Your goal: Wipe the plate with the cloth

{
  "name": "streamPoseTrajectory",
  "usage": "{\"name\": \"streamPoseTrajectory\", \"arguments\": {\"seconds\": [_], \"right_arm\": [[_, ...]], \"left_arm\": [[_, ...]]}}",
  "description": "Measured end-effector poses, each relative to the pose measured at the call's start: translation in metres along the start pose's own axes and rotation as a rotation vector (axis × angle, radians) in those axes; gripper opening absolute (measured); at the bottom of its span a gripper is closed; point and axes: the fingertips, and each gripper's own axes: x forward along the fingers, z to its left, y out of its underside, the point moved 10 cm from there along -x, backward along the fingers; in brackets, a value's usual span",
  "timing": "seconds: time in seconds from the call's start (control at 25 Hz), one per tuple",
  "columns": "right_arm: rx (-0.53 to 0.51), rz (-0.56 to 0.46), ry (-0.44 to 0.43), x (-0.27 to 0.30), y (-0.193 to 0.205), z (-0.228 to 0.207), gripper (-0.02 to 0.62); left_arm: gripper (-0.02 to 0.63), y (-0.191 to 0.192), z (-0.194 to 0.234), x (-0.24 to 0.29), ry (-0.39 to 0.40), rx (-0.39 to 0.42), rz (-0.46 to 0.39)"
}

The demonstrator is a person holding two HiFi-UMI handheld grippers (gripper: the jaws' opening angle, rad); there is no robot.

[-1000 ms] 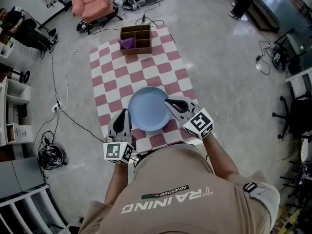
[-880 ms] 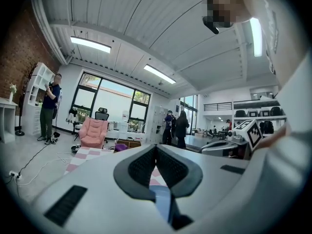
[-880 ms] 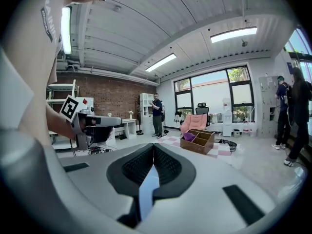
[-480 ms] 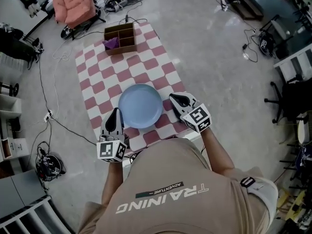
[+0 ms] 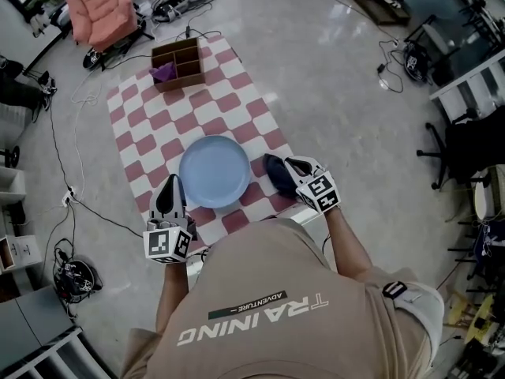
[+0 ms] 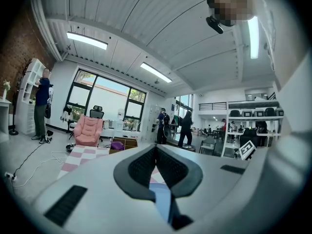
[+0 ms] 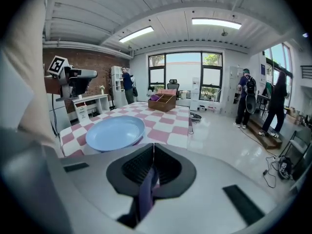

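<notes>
The plate (image 5: 215,170), pale blue and round, lies near the close end of the checkered surface (image 5: 150,144). The left claw (image 5: 171,185) meets it at about 8 o'clock on the rim. In the left gripper view the jaws stand pressed together with a strip of blue rim between them, so the claw is clamped on the plate.

The right claw (image 5: 286,166) sits at the plate's 3 o'clock, tilted downward. Its jaws are closed on the cloth (image 5: 274,177), which is dark in the head view and purple in the right gripper view. The cloth hangs just beside the plate's rim, over the checks, and whether it touches the surface cannot be told.

At the plate's 11 o'clock, well apart at the far end of the surface, stands a wooden compartment box (image 5: 189,58). A second purple cloth (image 5: 164,73) is bunched in its left compartment. Beyond the box, on the floor, is a pink chair (image 5: 99,10). Loose cables (image 5: 63,156) trail over the floor at 9 o'clock. Two people (image 7: 248,101) stand by the windows, far off at 2 o'clock in the right gripper view.
</notes>
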Motion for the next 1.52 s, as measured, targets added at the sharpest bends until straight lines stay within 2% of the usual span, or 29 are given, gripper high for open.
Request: {"name": "streamPoseTrajectory", "arguments": {"seconds": [0.32,0.36,0.4,0.48,0.72,0.92,1.04,1.28,1.44,1.52], "right_arm": [[-0.002,0.053,-0.056,0.012,0.004,0.008,0.028],[0.005,0.076,-0.064,0.014,0.006,0.009,0.116],[0.010,0.101,-0.069,0.016,0.009,0.010,0.240],[0.006,0.133,-0.070,0.019,0.011,0.012,0.267],[-0.031,0.143,-0.069,0.029,0.010,0.010,0.268],[0.011,0.348,-0.075,0.050,0.047,0.014,0.252],[0.083,0.329,-0.067,0.050,0.059,0.011,0.208],[0.045,0.353,-0.078,0.051,0.056,0.014,0.196],[-0.003,0.353,-0.085,0.051,0.051,0.023,0.117],[-0.019,0.322,-0.078,0.046,0.040,0.026,0.114]], "left_arm": [[0.012,0.000,-0.004,0.003,0.020,-0.002,-0.006],[0.012,0.000,-0.003,0.001,0.017,-0.002,-0.006],[0.012,-0.001,-0.002,0.000,0.013,-0.001,-0.007],[0.012,-0.002,0.002,-0.004,0.002,0.002,-0.010],[0.012,-0.004,0.009,-0.013,-0.024,-0.001,-0.018],[0.012,-0.002,0.009,-0.020,-0.031,-0.008,-0.012],[0.012,0.001,0.009,-0.025,-0.039,-0.012,-0.005],[0.012,0.002,0.013,-0.031,-0.057,-0.011,-0.013],[0.012,0.002,0.013,-0.031,-0.055,-0.010,-0.017],[0.012,0.001,0.013,-0.031,-0.054,-0.010,-0.020]]}}
